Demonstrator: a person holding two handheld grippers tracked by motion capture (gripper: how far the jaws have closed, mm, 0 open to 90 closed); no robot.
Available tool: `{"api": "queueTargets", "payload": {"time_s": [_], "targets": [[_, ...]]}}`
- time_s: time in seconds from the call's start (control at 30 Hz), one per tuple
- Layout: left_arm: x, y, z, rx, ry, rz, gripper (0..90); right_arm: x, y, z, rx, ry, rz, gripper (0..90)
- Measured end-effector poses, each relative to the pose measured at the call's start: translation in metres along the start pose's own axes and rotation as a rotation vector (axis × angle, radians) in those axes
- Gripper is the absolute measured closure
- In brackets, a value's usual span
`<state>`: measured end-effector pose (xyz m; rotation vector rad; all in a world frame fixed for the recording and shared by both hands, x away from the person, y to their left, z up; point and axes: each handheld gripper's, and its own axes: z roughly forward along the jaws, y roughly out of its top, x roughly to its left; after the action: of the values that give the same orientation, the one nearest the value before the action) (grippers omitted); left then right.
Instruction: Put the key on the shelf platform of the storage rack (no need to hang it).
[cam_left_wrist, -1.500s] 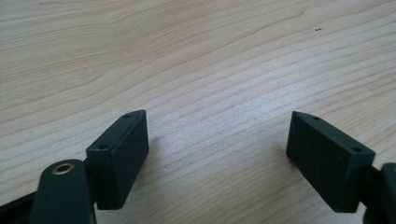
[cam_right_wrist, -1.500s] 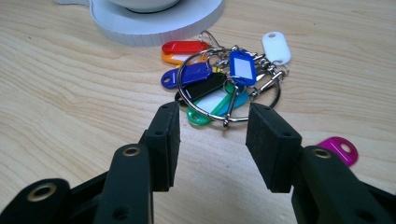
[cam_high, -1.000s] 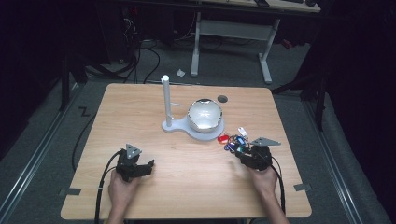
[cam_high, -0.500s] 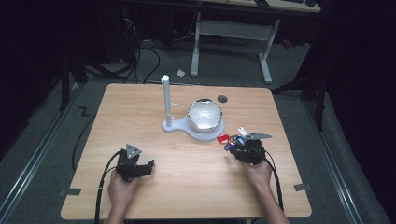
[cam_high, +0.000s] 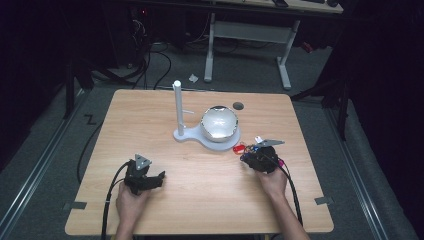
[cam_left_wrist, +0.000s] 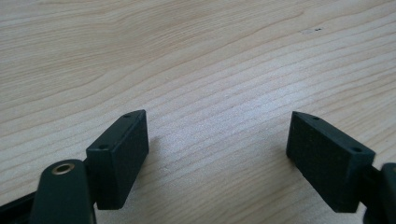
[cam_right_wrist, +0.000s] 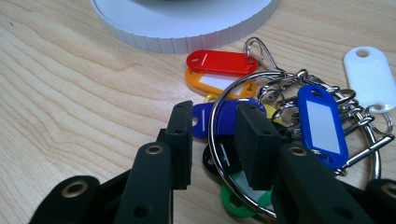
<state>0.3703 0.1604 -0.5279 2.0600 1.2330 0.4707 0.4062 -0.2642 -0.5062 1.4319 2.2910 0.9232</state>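
the key ring (cam_right_wrist: 219, 140), a big steel hoop strung with coloured plastic tags, lies on the wooden table (cam_high: 200, 200) just beside the white base (cam_right_wrist: 187, 23) of the stand, at the right-hand side of the table in the high view (cam_high: 250, 149). my right gripper (cam_right_wrist: 212, 140) is down on it, its jaws straddling the left arc of the hoop and just closing in; there's still a little daylight at the pads, so i'd call them narrow and not yet gripping. the step in hand looks to me like the pick-up. next i need to finish the squeeze squarely on the wire so it doesn't skid out sideways, then lift gently, since the tags will swing. my left gripper (cam_left_wrist: 217, 154) rests wide open over bare wood, holding nothing. the only container-like thing is the shiny bowl (cam_high: 219, 123) on the stand; i can't tell what, if anything, is in it.
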Motion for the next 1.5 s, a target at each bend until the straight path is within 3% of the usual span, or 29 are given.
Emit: {"api": "queueTargets", "payload": {"time_s": [0.13, 0.23, 0.53, 0.67, 0.87, 1.17, 1.5], "targets": [[0.0, 0.0, 0.0, 0.0, 0.0, 0.0, 21.4, 0.002, 0.001, 0.002, 0.004, -0.006, -0.003, 68.8], [0.0, 0.0, 0.0, 0.0, -0.001, 0.0, 21.4, 0.005, 0.003, 0.004, 0.013, -0.02, -0.034, 70.4], [0.0, 0.0, 0.0, 0.0, -0.001, 0.001, 21.4, 0.009, 0.004, 0.01, 0.035, -0.047, -0.058, 85.2], [0.0, 0.0, 0.0, 0.0, -0.001, 0.001, 21.4, 0.009, 0.003, 0.01, 0.035, -0.055, -0.081, 86.3], [0.0, 0.0, 0.0, 0.0, -0.001, 0.001, 21.4, 0.01, 0.002, 0.007, 0.0, -0.056, -0.118, 86.8], [0.0, 0.0, 0.0, -0.001, -0.003, 0.0, 21.7, 0.006, 0.01, -0.023, -0.123, -0.051, -0.13, 87.4], [0.0, 0.0, 0.0, 0.0, -0.003, 0.0, 21.7, -0.004, 0.026, -0.037, -0.131, -0.097, -0.141, 87.7]]}}
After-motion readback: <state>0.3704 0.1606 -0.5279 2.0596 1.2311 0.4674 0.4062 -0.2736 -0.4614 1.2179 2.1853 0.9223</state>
